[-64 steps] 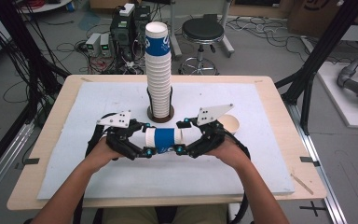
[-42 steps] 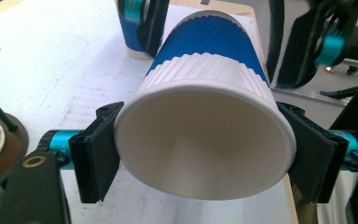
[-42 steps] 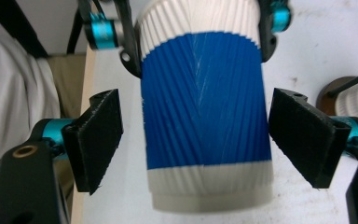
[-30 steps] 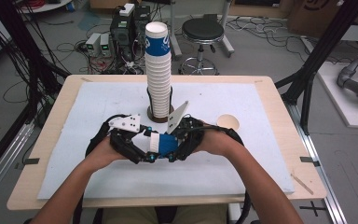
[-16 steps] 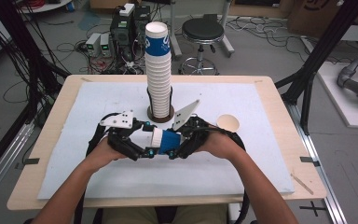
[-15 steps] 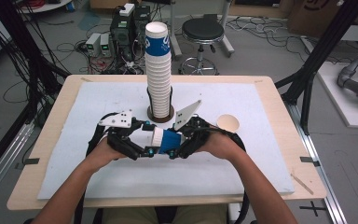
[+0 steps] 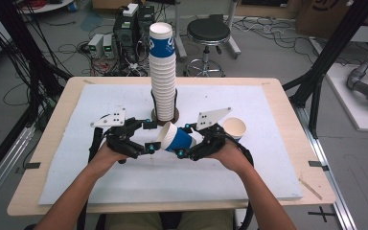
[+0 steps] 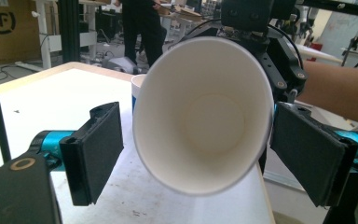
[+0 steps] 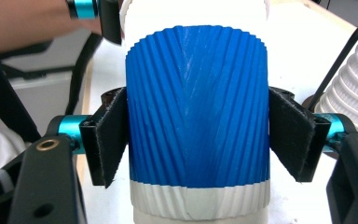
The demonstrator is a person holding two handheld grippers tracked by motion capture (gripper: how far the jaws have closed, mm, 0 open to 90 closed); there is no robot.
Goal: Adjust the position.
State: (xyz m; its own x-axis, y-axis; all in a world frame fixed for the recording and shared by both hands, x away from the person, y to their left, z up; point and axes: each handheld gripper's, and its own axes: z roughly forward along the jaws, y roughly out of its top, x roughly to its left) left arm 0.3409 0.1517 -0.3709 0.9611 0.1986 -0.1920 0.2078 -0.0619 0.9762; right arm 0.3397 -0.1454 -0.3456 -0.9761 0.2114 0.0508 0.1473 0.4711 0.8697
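A blue ribbed paper cup (image 7: 176, 139) with a white rim hangs on its side above the mat, and my right gripper (image 7: 182, 140) is shut on it. In the right gripper view the pads (image 9: 112, 140) press both sides of the cup's blue wall (image 9: 198, 112). The cup's mouth (image 8: 205, 116) faces my left gripper (image 7: 149, 135). That gripper (image 8: 200, 158) is open, its jaws standing either side of the rim. A tall stack of cups (image 7: 163, 72) stands in a dark holder just behind.
A single upright cup (image 7: 234, 128) sits on the white mat (image 7: 268, 158) right of my right hand. The mat covers a wooden table (image 7: 311, 143). Cables, a stool and equipment lie on the floor beyond the far edge.
The cup was held level between both grippers. Now the left gripper has let go and drawn back slightly, and the right gripper holds the cup alone, tilted with its mouth up-left.
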